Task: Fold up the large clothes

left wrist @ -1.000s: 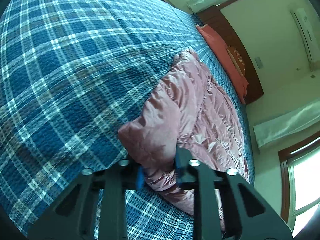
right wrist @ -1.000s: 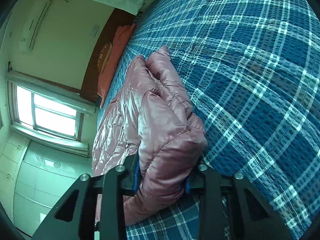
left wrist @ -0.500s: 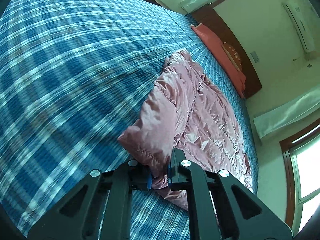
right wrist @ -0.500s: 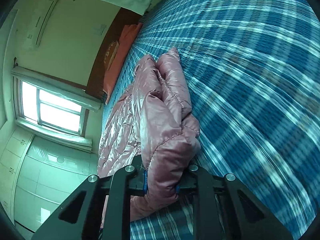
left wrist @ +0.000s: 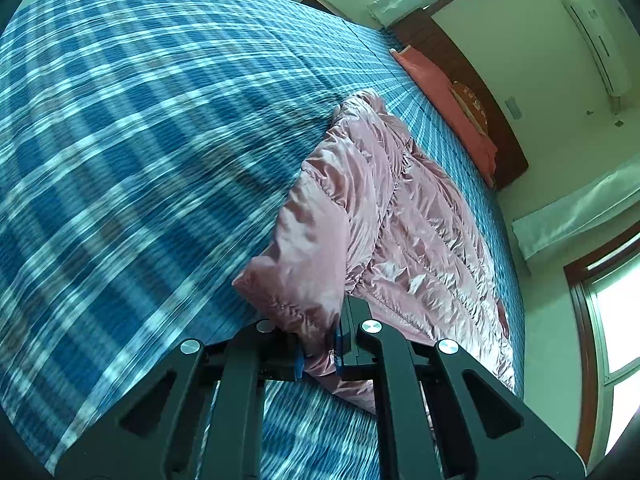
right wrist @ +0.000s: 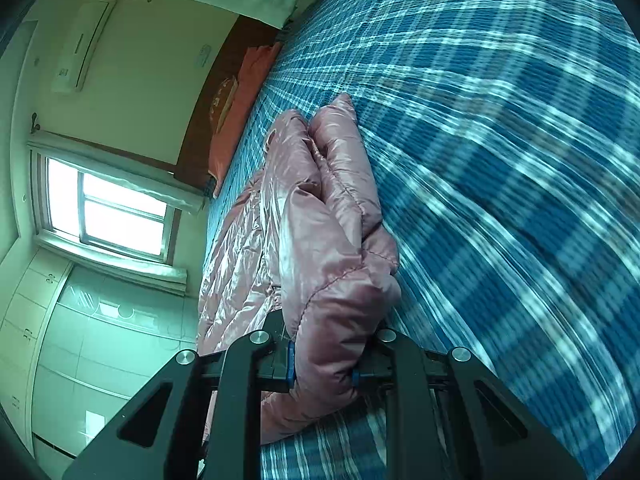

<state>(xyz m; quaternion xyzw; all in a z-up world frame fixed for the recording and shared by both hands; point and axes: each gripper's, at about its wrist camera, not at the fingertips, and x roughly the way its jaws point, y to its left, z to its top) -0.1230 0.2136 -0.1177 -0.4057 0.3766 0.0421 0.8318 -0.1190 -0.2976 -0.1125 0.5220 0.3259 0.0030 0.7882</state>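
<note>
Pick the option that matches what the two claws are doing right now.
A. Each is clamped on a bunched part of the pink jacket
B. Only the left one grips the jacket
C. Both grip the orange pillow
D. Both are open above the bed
A: the left claw and the right claw each have folds of the pink jacket pinched between their fingers.

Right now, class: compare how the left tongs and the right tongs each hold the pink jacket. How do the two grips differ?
1. The left tongs pinch a thin bunch of the pink jacket; the right tongs clamp a thick, puffy fold.
2. The left jaws sit nearly together; the right jaws stand wider apart.
Shared: both are shut on the jacket, over the blue plaid bedspread.
</note>
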